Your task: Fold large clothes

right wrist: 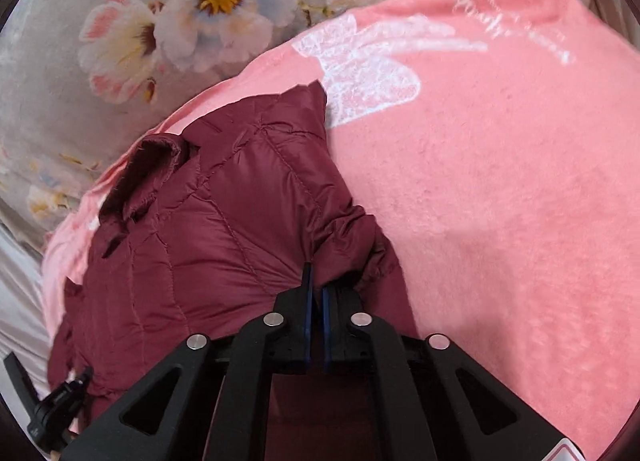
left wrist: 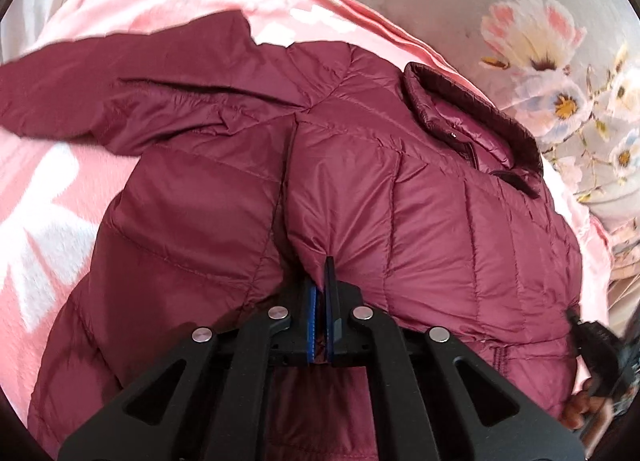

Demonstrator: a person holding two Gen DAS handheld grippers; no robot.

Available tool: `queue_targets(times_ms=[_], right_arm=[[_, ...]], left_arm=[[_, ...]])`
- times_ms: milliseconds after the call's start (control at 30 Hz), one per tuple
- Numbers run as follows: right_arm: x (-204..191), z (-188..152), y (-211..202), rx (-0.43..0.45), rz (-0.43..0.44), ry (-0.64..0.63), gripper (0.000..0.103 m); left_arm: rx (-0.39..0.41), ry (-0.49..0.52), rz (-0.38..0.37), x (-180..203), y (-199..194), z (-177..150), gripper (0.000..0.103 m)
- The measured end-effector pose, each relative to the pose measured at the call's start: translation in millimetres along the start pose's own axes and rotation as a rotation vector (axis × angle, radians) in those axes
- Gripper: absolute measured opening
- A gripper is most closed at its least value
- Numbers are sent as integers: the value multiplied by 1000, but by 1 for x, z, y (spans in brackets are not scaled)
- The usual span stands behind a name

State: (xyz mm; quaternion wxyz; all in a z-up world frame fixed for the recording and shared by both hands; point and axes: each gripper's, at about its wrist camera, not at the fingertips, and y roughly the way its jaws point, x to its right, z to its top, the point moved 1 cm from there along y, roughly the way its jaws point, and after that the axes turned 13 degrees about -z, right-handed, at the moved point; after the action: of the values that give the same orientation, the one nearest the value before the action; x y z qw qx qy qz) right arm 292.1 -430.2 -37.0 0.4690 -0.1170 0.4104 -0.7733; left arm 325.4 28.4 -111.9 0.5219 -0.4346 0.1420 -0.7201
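Note:
A maroon quilted puffer jacket (left wrist: 360, 181) lies on a pink blanket (left wrist: 56, 189), collar (left wrist: 472, 117) toward the upper right and one sleeve (left wrist: 100, 93) stretched to the left. My left gripper (left wrist: 322, 273) is shut on a pinched fold of the jacket's front. In the right wrist view the jacket (right wrist: 208, 221) is bunched at the left of the pink blanket (right wrist: 500, 181). My right gripper (right wrist: 316, 281) is shut on a gathered fold of the jacket near its right edge.
A grey floral bedsheet (left wrist: 540, 61) surrounds the blanket and also shows in the right wrist view (right wrist: 120, 41). The other gripper shows at the right edge of the left wrist view (left wrist: 600, 349) and at the lower left of the right wrist view (right wrist: 52, 409).

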Motion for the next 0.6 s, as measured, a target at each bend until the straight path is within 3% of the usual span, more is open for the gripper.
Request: queue_targets(times_ms=[100,167,300,367,600], right_arm=[[-5,-13,-40,153,-30,-18,15],[-24,-15,-50,173,11,-77,15],[-70,-20,-42,152,43,-232,14],[-86,-27,-24,92,32,-288,14],[-91,-41,2,0,-19,-339,8]], left_arm=[[30,30,10,2,-2,-5,4],[36,31,7,1,-2,-6,4],[40,37,14,3,-3,-7,5],[42,37,12,2,-4,-7,5],[43,32,5,1,-3,-8,6]])
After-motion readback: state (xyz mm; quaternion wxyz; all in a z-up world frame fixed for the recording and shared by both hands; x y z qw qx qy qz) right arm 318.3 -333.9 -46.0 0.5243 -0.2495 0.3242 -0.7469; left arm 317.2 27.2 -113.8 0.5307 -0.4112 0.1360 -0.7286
